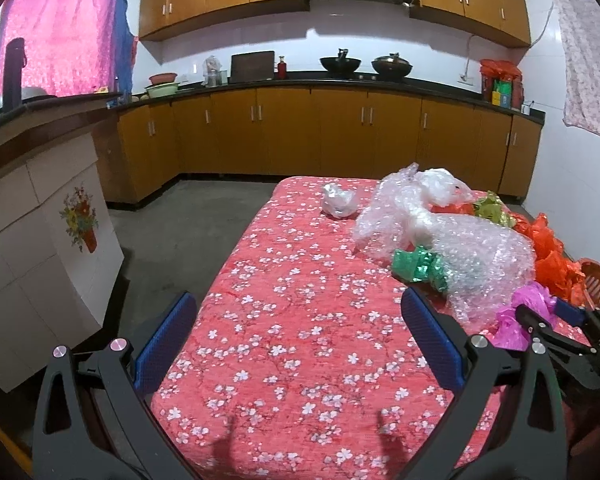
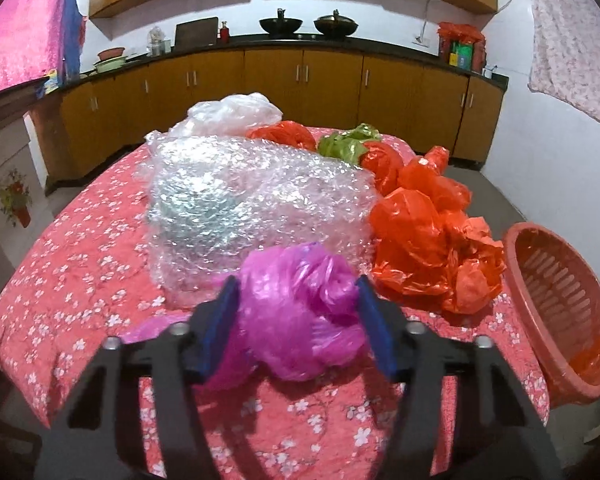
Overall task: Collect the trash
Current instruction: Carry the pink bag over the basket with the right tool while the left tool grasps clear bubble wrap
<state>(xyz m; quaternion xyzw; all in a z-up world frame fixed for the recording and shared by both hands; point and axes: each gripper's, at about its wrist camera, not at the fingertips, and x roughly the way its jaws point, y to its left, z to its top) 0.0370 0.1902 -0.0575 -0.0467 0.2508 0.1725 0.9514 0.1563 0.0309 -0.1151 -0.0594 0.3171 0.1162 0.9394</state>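
Crumpled trash lies on a table with a red flowered cloth. My right gripper has its blue pads on both sides of a crumpled pink plastic bag, which also shows in the left wrist view. Behind the bag lie a big wad of bubble wrap, orange plastic bags and a green wrapper. An orange slotted basket stands at the table's right edge. My left gripper is open and empty above the cloth's near left part.
A green foil wrapper and a small clear bag lie on the cloth. A white tiled counter stands left of the table. Brown cabinets and a dark worktop with woks line the back wall.
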